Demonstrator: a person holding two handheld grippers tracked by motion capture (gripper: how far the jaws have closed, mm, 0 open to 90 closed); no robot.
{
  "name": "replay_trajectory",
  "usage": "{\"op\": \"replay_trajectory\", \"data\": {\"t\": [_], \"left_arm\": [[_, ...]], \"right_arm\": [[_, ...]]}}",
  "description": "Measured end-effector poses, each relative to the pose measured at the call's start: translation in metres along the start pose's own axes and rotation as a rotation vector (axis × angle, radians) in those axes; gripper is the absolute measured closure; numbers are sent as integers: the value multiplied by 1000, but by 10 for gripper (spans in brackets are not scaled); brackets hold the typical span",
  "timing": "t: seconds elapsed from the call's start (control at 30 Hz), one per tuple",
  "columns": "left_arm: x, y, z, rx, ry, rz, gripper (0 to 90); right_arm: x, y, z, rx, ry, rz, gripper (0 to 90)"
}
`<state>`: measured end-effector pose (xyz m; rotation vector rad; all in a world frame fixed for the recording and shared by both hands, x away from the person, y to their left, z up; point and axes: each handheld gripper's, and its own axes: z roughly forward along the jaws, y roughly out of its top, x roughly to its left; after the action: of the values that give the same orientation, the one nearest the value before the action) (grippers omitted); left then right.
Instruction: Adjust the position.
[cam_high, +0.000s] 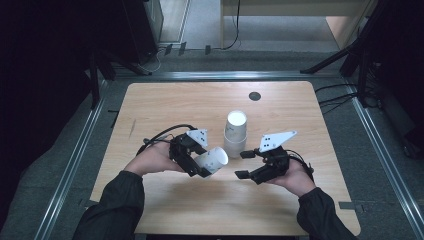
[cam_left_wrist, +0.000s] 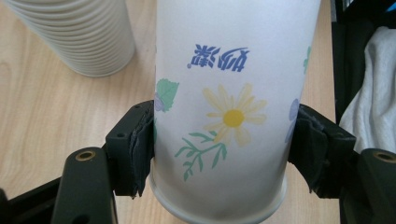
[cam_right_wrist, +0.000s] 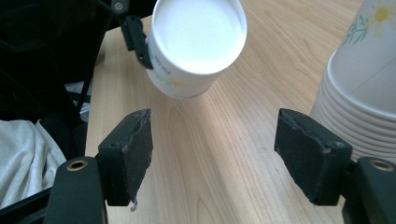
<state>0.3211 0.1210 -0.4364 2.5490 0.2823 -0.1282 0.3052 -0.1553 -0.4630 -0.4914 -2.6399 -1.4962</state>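
Gripping a flowered paper cup across its sides near the base, the left claw holds it tipped sideways above the worktop. Light, thin-walled, easily crushed, so squeeze gently. Right claw gapes empty, cup stack just beyond.

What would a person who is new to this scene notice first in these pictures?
First, the single paper cup with a printed daisy, lying on its side clamped in the left gripper, its open mouth turned toward the right gripper. Next, the stack of paper cups standing upside down near the middle of the wooden table, just beyond both grippers. The right gripper is open, with nothing between its jaws.
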Motion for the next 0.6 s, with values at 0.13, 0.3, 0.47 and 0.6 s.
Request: {"op": "replay_trajectory", "data": {"t": [0.13, 0.3, 0.47, 0.6], "left_arm": [[-5, 4, 4, 40, 4, 11, 292], [-8, 7, 12, 82, 8, 27, 292], [-13, 11, 15, 116, 12, 47, 292], [-16, 14, 15, 135, 22, 59, 292]], "right_arm": [[-1, 0, 3, 3, 5, -5, 282], [1, 2, 9, 3, 23, -18, 276], [6, 5, 17, 2, 51, -42, 254], [7, 6, 22, 9, 50, -52, 254]]}}
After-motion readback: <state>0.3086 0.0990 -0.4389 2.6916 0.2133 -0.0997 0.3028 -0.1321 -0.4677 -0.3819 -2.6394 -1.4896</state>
